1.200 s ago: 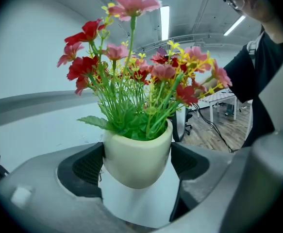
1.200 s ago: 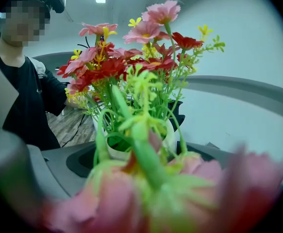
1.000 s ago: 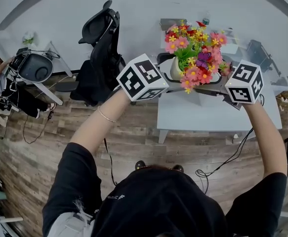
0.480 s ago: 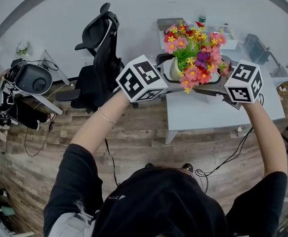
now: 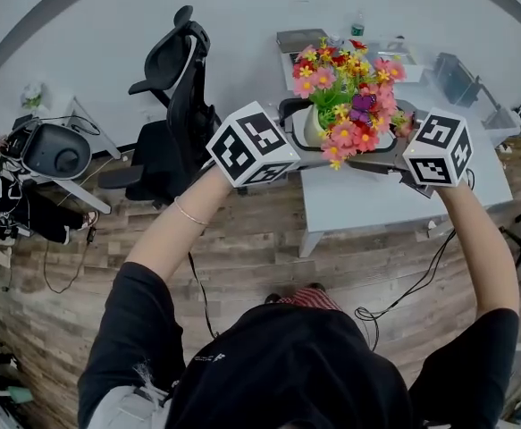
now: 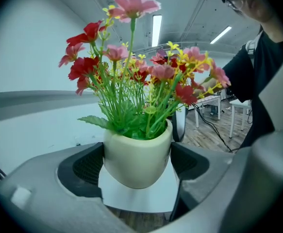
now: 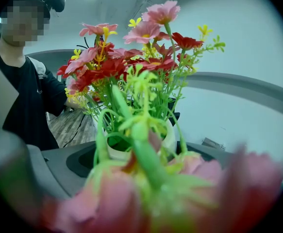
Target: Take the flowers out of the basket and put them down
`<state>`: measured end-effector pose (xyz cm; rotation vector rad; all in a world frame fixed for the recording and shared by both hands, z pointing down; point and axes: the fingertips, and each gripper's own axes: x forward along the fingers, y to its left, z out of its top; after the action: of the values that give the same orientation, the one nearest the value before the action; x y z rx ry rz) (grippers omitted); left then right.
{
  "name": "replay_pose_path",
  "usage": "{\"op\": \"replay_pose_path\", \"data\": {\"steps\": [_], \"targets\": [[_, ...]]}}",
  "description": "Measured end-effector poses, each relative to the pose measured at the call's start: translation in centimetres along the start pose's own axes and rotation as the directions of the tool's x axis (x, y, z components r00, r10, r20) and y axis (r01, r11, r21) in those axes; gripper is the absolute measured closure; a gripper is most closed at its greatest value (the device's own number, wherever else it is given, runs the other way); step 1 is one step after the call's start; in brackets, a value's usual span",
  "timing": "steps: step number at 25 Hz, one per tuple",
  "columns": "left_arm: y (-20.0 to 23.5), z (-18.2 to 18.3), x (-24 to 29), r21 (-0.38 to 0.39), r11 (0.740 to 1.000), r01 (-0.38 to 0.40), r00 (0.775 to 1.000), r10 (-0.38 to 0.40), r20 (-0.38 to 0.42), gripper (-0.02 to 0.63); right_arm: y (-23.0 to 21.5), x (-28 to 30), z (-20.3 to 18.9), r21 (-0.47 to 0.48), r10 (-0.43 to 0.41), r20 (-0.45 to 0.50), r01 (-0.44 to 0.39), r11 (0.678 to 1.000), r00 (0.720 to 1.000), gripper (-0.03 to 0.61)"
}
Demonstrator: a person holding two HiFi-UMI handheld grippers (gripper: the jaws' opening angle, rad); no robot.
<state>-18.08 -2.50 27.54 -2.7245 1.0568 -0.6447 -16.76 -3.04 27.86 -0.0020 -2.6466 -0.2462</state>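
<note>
A bunch of pink, red and yellow artificial flowers point(image 5: 349, 88) stands in a cream pot point(image 5: 315, 125). The pot hangs in the air above the near edge of a white table point(image 5: 376, 204). My left gripper point(image 5: 298, 139) comes in from the left. In the left gripper view the pot point(image 6: 137, 159) sits slightly tilted with both jaws pressed on its sides. My right gripper point(image 5: 357, 155) comes in from the right under the blooms. In the right gripper view the pot point(image 7: 166, 141) lies between that gripper's jaws, but blurred blooms point(image 7: 146, 188) hide the contact. No basket is in view.
A black office chair point(image 5: 181, 88) stands left of the table on the wooden floor. At the table's far side are a grey box point(image 5: 300, 39), a bottle point(image 5: 357, 27) and a white tray point(image 5: 405, 63). Cables point(image 5: 403, 298) trail on the floor at right.
Both grippers and the pot have stayed together, drifting slightly up and left in the head view. The table and chair have shifted in view as the person moves.
</note>
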Motion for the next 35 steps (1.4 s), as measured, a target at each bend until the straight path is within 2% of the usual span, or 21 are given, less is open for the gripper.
{"op": "replay_pose_path", "data": {"steps": [28,35], "targets": [[2.7,1.6,6.0,-0.038,0.996,-0.084,0.996,0.083,-0.009,0.186,-5.9,-2.5,-2.3,-0.043,0.082,0.024,-0.081,0.996,0.996,0.126],[3.5,1.3,7.0,-0.037,0.997,-0.064,0.998,0.064,-0.008,0.186,-7.1,-2.2,-3.0,-0.019,0.077,0.023,-0.076,0.997,0.997,0.126]]}}
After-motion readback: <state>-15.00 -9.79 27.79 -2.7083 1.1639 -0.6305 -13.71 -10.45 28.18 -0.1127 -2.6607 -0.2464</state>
